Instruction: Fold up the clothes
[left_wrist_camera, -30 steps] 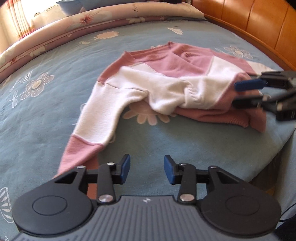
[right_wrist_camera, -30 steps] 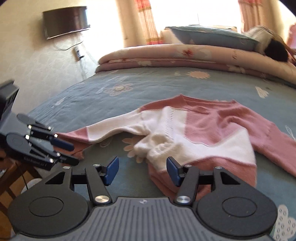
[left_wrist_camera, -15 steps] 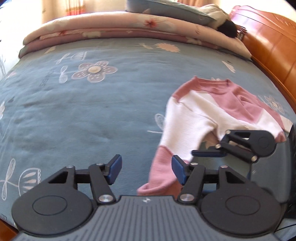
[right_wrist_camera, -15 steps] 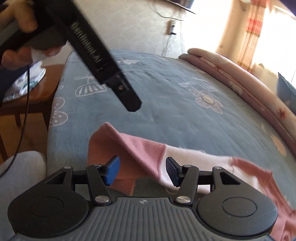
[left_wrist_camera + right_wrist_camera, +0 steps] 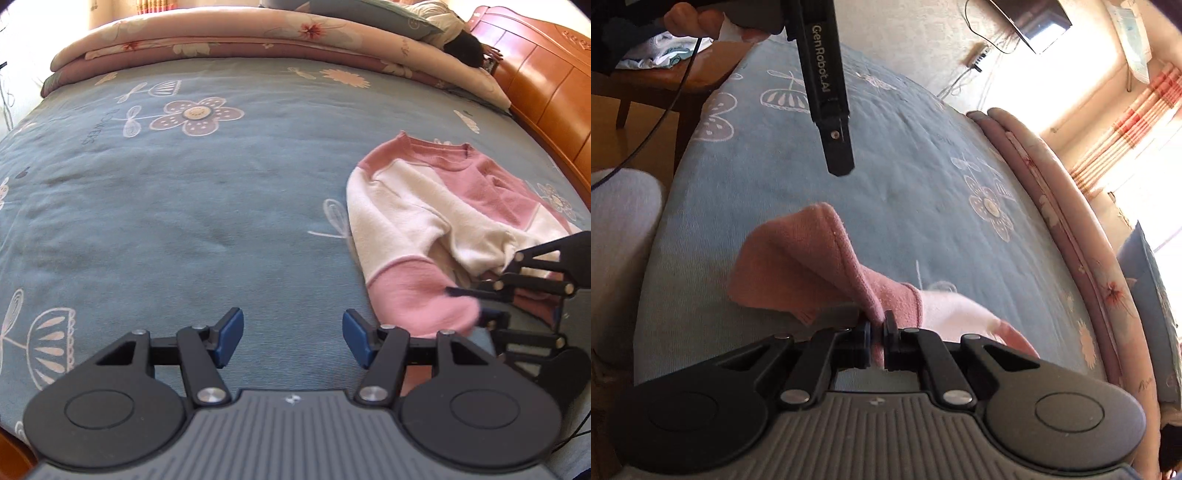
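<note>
right gripper fingers clamp pink sleeve; left gripper empty, apart.

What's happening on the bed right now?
A person is folding a pink and white sweater that lies crumpled on the blue bedspread. The right tongs are shut on the pink cuff of one sleeve. The left tongs are open over bare bedspread, holding nothing.
</note>
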A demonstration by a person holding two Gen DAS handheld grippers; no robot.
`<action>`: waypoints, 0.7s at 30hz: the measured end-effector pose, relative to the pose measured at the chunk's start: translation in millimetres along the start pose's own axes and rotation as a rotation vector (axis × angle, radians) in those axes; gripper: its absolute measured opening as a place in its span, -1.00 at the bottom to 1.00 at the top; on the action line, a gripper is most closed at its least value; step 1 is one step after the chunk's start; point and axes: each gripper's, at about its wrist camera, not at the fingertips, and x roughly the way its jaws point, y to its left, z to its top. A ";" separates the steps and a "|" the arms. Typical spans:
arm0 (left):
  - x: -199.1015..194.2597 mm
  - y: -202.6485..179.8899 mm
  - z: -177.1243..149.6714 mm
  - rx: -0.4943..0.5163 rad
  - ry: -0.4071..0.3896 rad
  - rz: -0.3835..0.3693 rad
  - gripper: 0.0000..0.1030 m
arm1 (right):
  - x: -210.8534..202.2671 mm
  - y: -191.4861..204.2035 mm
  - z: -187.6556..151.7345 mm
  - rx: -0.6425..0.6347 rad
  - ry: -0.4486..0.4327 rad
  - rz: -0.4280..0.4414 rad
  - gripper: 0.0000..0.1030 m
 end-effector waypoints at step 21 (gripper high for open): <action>34.2 -111.3 -42.3 0.535 0.029 -0.176 0.19 | -56.6 4.6 -77.6 0.221 0.133 -0.020 -0.64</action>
